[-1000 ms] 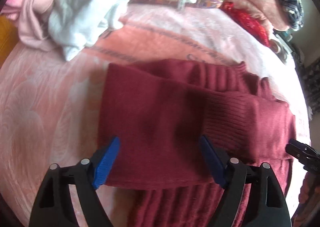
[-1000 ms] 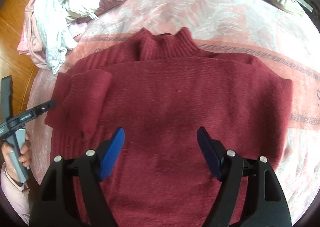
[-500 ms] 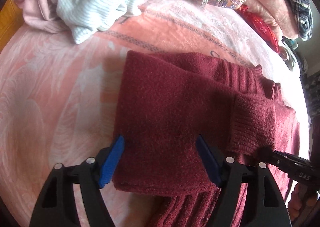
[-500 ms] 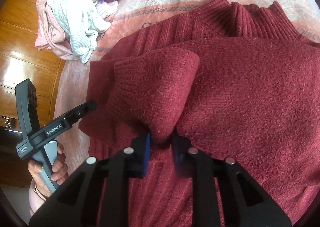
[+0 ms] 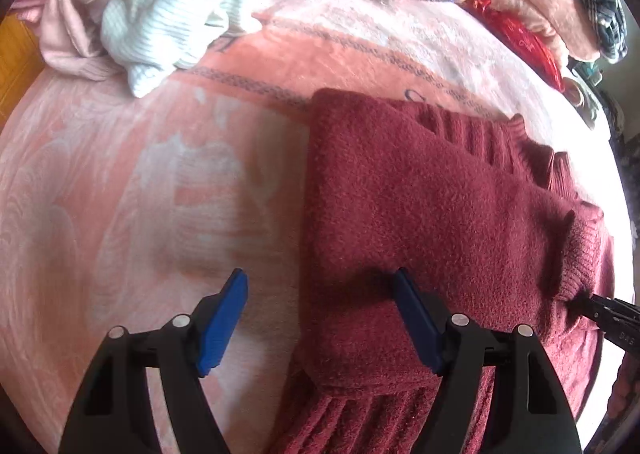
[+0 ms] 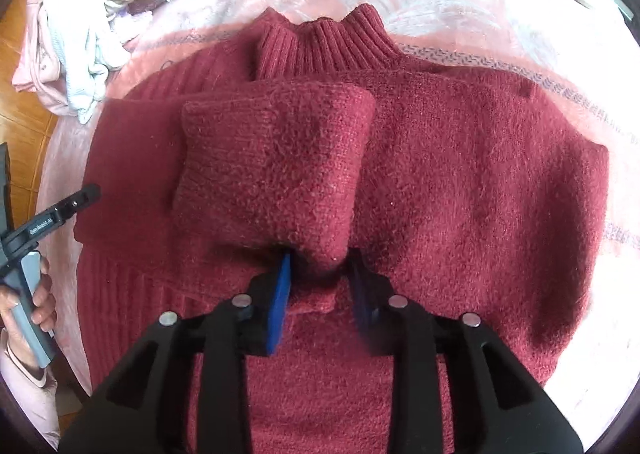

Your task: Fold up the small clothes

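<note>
A dark red knit sweater (image 6: 480, 194) lies flat on the pink blanket, collar at the far side. Its left sleeve is folded in over the body, cuff (image 6: 276, 166) on top. My right gripper (image 6: 320, 294) points down at the cuff's near corner. Its jaws are opening; the corner still sits between the blue pads, which look loose on it. My left gripper (image 5: 320, 318) stands open astride the sweater's (image 5: 420, 214) folded left edge, one finger over the knit and one over the blanket. The right gripper's tip (image 5: 612, 314) shows at the cuff in the left wrist view.
A heap of white and pale pink clothes (image 5: 160, 14) lies at the bed's far left, with patterned and red items (image 5: 528, 42) behind. The pink blanket (image 5: 140, 194) stretches left of the sweater. A person's hand (image 6: 40, 294) holds the left gripper's handle at the bed's edge; wooden floor (image 6: 24, 126) beyond.
My right gripper went left to the cuff, shut on its corner, and its jaws have since parted. The left gripper shifted left, from over the sweater to astride its folded edge.
</note>
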Demonstrator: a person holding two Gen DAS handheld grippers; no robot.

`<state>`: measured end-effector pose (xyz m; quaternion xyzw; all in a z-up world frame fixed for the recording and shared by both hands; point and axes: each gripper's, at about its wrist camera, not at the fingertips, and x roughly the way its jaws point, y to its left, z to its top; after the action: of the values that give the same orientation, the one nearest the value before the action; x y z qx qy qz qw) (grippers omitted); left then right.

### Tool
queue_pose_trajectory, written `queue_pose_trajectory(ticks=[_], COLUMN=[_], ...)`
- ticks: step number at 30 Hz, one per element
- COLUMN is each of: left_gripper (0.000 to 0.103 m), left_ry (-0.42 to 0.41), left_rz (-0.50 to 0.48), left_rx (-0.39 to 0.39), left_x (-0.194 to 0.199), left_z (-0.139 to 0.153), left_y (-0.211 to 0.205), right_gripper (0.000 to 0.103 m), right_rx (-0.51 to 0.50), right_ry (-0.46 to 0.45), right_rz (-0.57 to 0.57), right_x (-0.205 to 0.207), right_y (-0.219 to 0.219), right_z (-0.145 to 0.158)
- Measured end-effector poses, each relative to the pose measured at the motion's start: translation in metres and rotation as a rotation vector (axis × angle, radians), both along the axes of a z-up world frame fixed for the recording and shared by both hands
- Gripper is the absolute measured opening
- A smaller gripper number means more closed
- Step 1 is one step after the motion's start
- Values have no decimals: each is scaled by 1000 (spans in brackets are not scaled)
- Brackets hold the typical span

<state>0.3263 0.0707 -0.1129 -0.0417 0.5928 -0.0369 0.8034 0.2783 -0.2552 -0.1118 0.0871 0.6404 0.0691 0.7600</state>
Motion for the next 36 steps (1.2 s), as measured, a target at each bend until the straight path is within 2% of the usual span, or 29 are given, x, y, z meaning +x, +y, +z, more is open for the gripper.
queue_pose_trajectory(ticks=[3,5,8,11,14,16,20,22,24,26,27,29,33,36], left_gripper=[75,75,75,75,75,75,77,81,82,82,82,83,83,84], left_ry=[-4,-17,-34,-45,-42,-29,-12,-7,-1,-2,-5,-9,-4,-5], left_rz=[-16,-18,-13,-21,-47,-52,-45,-33,-26,-25,-29,-33,-26,-22], left_rx=[33,40,35,27,32,47,49,47,40,39,47,56,51,57], left_x=[0,0,0,-3,-4,-3,-2,-1,0,-1,-1,-2,-1,-1], left_z=[-3,1,9,15,12,6,-4,-8,-11,-12,-13,-13,-15,-17], left_y=[-9,-10,-13,-19,-26,-30,-30,-28,-26,-26,-27,-28,-27,-28], right_gripper=[41,41,41,41,40,42,52,47,28,13,12,11,10,11], right_rx=[-53,-75,-40,-67,-21,-46,-106,-145,-189,-171,-162,-65,44,91], right_ry=[-47,-85,-110,-146,-108,-91,-73,-75,-96,-119,-131,-171,-226,-201], right_rz=[5,20,39,64,84,96,119,133,141,135,116,67,-78,-155], right_x=[2,4,7,12,16,24,26,22,20,18,17,12,-4,-15], right_y=[0,3,18,40,56,72,92,92,92,84,77,52,-18,-68], right_z=[19,31,41,49,39,29,16,9,8,14,18,32,59,61])
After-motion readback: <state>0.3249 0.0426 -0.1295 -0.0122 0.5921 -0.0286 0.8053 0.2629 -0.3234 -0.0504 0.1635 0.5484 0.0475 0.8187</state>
